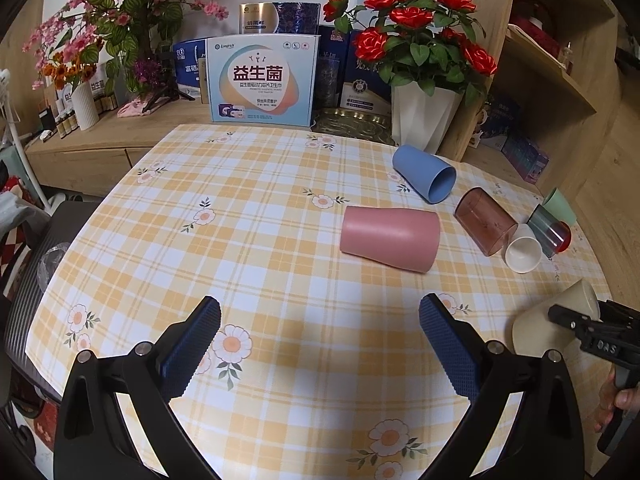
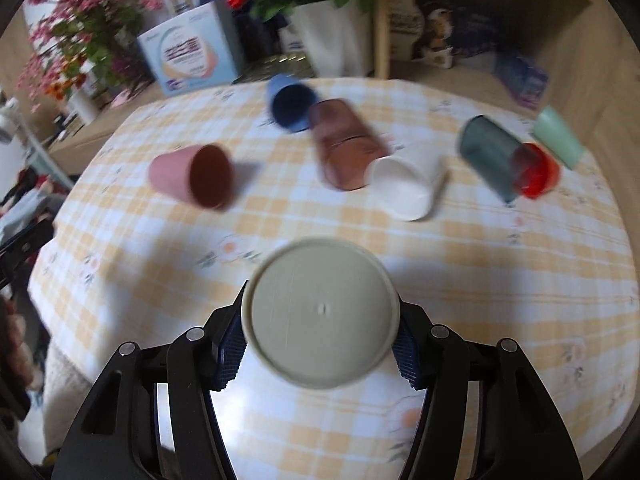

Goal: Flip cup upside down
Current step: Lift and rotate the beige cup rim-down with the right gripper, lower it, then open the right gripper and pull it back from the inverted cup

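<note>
My right gripper [image 2: 320, 344] is shut on a beige cup [image 2: 320, 316], its flat base facing the camera, held above the checked tablecloth. In the left wrist view the same beige cup [image 1: 556, 322] shows at the right edge, tilted, with the right gripper [image 1: 576, 326] on it. My left gripper [image 1: 320, 340] is open and empty above the near part of the table. A pink cup [image 1: 390, 238] lies on its side ahead of it.
Several more cups lie on their sides: blue [image 1: 424, 178], brown translucent [image 1: 484, 220], white [image 1: 522, 254], grey-green translucent [image 1: 546, 228], red [image 1: 564, 236], mint [image 1: 560, 204]. A white vase of red roses [image 1: 424, 120] and boxes [image 1: 262, 78] stand behind the table.
</note>
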The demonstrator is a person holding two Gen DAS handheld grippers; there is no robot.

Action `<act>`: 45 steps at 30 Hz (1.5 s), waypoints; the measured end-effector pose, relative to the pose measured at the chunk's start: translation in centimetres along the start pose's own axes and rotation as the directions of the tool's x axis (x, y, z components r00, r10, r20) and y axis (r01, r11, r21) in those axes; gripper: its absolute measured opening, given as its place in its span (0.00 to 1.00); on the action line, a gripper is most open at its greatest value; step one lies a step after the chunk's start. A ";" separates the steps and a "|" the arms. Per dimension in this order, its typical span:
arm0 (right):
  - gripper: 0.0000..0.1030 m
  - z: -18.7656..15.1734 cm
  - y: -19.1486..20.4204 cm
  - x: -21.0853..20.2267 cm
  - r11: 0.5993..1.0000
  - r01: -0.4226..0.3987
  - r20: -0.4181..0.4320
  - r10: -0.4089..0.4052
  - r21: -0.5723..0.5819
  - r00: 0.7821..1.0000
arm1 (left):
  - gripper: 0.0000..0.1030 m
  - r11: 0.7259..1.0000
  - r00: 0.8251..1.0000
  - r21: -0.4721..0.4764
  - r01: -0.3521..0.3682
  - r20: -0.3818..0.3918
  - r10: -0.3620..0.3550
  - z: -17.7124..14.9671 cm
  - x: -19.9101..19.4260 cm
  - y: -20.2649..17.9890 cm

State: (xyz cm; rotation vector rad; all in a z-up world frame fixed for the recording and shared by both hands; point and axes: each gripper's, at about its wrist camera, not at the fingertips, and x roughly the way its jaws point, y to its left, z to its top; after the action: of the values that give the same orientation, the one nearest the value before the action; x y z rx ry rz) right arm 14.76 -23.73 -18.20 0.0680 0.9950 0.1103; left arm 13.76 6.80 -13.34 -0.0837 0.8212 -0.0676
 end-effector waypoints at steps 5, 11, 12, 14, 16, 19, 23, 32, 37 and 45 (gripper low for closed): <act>0.56 0.2 -2.3 0.7 0.997 0.078 0.017 -0.078 0.030 0.997 | 0.94 1.000 1.000 0.013 0.004 0.004 -0.004 0.0 -0.2 -0.7; 0.56 0.4 -2.6 1.3 0.991 0.125 0.018 -0.126 0.044 0.992 | 0.94 1.000 1.000 0.006 -0.011 0.005 0.011 0.1 -0.3 -0.4; 0.56 0.5 -2.6 1.4 0.991 0.128 0.018 -0.129 0.042 0.992 | 0.94 1.000 1.000 0.005 -0.012 0.005 0.012 0.1 -0.3 -0.3; 0.56 0.8 -2.5 1.8 0.990 0.138 0.018 -0.139 0.037 0.990 | 0.94 1.000 1.000 0.003 -0.015 0.005 0.015 0.1 -0.3 -0.3; 0.56 1.0 -2.3 2.1 0.988 0.148 0.020 -0.148 0.037 0.989 | 0.94 1.000 1.000 0.004 -0.016 0.005 0.016 0.1 -0.3 -0.3; 0.56 1.3 -2.3 2.5 0.987 0.157 0.016 -0.158 0.045 0.987 | 0.94 1.000 1.000 0.004 -0.019 0.005 0.019 0.1 -0.3 -0.3; 0.56 1.6 -2.4 2.9 0.985 0.160 0.000 -0.161 0.059 0.987 | 0.94 1.000 1.000 0.003 -0.025 0.009 0.025 0.3 -0.5 0.0; 0.57 1.9 -2.5 2.0 0.986 0.143 0.016 -0.145 0.082 0.989 | 0.94 1.000 0.999 0.012 -0.027 0.023 0.027 0.8 -1.3 -0.2; 0.59 2.1 -2.5 0.3 0.987 0.132 0.042 -0.137 0.096 0.990 | 0.94 1.000 0.999 0.018 -0.024 0.046 0.023 1.3 -2.3 -0.5; 0.71 2.1 -1.7 -6.0 0.995 0.059 0.163 -0.072 0.084 0.984 | 0.94 0.998 0.995 0.055 0.016 0.100 -0.021 2.4 -5.4 -1.4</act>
State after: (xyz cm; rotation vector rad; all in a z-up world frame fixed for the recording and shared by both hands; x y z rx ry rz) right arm 13.37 -26.21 -12.25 0.1145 0.8340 0.0047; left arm 11.76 5.99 -7.64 -0.0436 0.7173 -0.1019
